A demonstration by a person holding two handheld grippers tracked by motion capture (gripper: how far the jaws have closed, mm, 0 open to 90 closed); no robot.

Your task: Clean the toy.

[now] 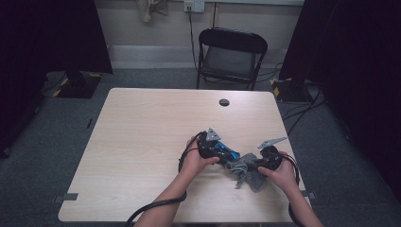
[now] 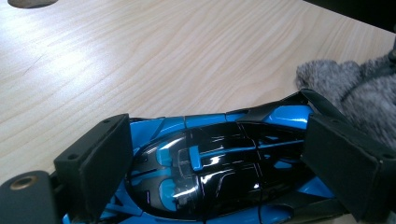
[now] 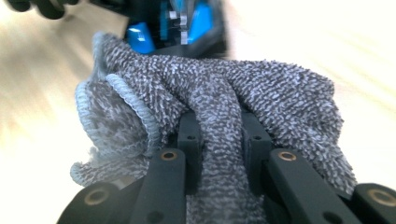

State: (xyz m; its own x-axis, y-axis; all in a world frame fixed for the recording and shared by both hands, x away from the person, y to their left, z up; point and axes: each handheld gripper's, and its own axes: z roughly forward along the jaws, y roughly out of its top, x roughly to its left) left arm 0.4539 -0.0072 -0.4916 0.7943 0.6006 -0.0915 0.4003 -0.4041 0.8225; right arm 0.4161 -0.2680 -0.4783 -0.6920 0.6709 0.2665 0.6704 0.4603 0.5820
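Note:
A blue and black toy car (image 2: 219, 163) lies between the wide-set jaws of my left gripper (image 2: 224, 163), whose pads press its two sides. In the high view the same car (image 1: 223, 152) sits low over the table in my left gripper (image 1: 226, 153). My right gripper (image 3: 219, 126) is shut on a fold of a grey terry cloth (image 3: 210, 98), and the bunched cloth touches the car's end (image 3: 187, 23). The grey cloth (image 1: 246, 170) hangs from my right gripper (image 1: 246, 164) just right of the car. Its edge (image 2: 350, 88) also shows beside the left gripper's far pad.
The light wooden table (image 1: 151, 142) has a round cable hole (image 1: 224, 102) near its far edge. A black folding chair (image 1: 231, 56) stands behind the table. Dark curtains hang at both sides, and cables lie on the grey floor at the right.

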